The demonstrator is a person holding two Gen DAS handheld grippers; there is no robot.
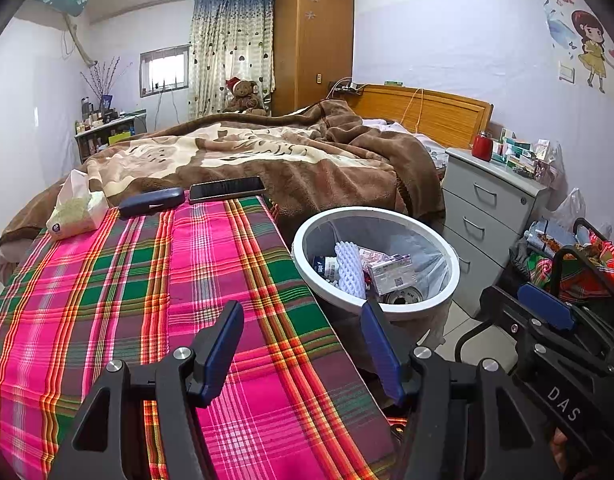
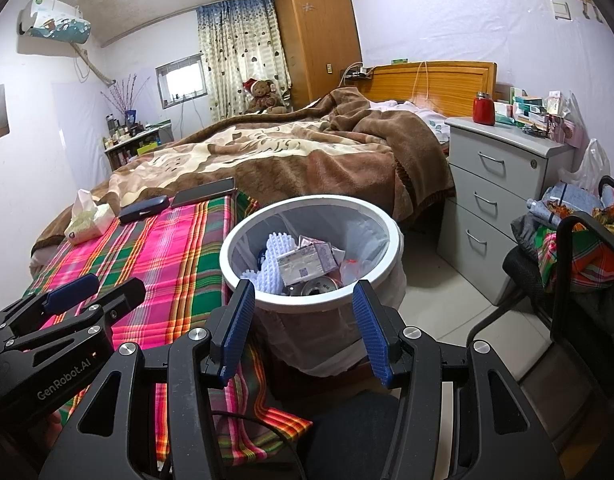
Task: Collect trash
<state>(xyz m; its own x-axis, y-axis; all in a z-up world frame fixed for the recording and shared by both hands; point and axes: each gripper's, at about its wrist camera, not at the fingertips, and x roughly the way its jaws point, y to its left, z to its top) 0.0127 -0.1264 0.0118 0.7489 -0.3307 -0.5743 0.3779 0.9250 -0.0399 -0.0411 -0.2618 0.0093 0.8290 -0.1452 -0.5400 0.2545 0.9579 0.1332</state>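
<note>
Plaid cloth (image 1: 147, 280) carries tissues (image 1: 77, 208), case (image 1: 151, 201) and phone (image 1: 226, 189) at its far edge; bin (image 2: 311, 304) beside it holds trash (image 2: 303, 266). Left gripper (image 1: 303, 344) and right gripper (image 2: 303, 326) gape, empty.

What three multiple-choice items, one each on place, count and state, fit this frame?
1. Where does the phone lie?
A. in the bin
B. on the plaid cloth's far edge
C. on the nightstand

2. How many drawers does the nightstand show?
A. one
B. three
C. five

3. How is the left hand-held gripper?
A. open, empty
B. shut on a box
C. shut on the phone

Key: 1 B, it sits beside the dark case on the plaid cloth; 2 B, three handles show; 3 A, only cloth shows between its fingers.
</note>
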